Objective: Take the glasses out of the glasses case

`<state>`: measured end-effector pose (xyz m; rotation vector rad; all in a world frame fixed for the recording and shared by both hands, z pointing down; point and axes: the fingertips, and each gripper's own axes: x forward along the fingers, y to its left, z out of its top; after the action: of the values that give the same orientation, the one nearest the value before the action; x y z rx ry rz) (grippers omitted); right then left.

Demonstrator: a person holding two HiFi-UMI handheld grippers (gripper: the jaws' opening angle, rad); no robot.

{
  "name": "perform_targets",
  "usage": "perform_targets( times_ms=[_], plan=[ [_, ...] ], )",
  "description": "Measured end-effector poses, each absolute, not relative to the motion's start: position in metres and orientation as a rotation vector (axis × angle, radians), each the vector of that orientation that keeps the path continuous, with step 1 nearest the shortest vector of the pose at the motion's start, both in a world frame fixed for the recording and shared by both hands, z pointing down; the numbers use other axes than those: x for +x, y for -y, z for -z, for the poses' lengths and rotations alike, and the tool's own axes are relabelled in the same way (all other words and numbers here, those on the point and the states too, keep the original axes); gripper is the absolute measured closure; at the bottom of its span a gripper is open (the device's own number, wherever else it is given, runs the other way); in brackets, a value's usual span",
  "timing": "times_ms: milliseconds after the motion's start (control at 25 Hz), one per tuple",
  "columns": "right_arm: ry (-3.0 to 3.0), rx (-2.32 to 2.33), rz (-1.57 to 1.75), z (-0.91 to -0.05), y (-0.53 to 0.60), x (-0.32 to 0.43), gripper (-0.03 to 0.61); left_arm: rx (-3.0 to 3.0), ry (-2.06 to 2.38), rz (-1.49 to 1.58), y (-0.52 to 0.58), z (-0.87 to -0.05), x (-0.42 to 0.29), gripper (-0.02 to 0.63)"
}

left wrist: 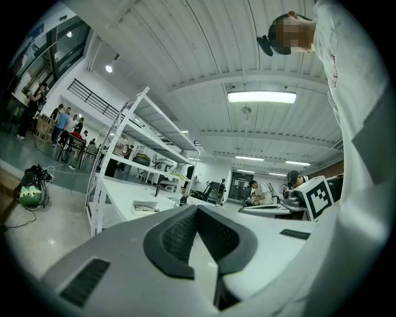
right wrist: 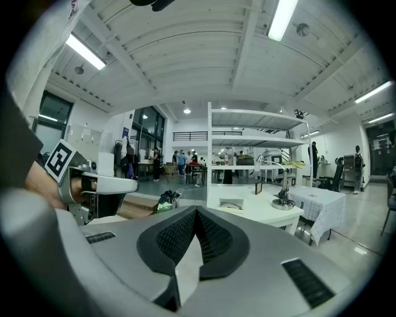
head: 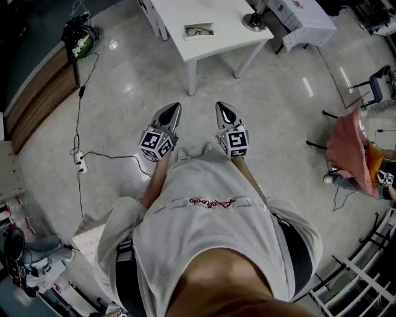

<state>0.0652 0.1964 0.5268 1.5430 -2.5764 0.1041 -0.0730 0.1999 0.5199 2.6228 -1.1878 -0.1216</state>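
An open white glasses case (head: pixel 199 31) with dark-framed glasses in it lies on the white table (head: pixel 216 48), far ahead of me. It shows small in the left gripper view (left wrist: pixel 146 207) and in the right gripper view (right wrist: pixel 230 205). Over the floor, well short of the table, I hold my left gripper (head: pixel 176 106) (left wrist: pixel 197 207) and right gripper (head: pixel 221 105) (right wrist: pixel 196 209) side by side. Both point at the table. Each has its tips touching and nothing between them.
A desk lamp (head: pixel 254 21) (right wrist: pixel 284 199) stands on the table's right end, next to a checked-cloth table (head: pixel 303 15). A power strip with cable (head: pixel 80 161) lies on the floor to the left, with a green-and-black bag (head: pixel 80 40) beyond it. A red cloth over a chair (head: pixel 349 148) is at right.
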Motion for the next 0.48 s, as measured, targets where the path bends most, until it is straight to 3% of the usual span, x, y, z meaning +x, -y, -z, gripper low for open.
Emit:
perform_targets(
  times_ms=[480],
  plan=[
    [2.598,1.552,-0.144,-0.530,-0.191,0.086,0.569,2.610,1.207,0.100,-0.198,-0.522,-0.054,0.615]
  ],
)
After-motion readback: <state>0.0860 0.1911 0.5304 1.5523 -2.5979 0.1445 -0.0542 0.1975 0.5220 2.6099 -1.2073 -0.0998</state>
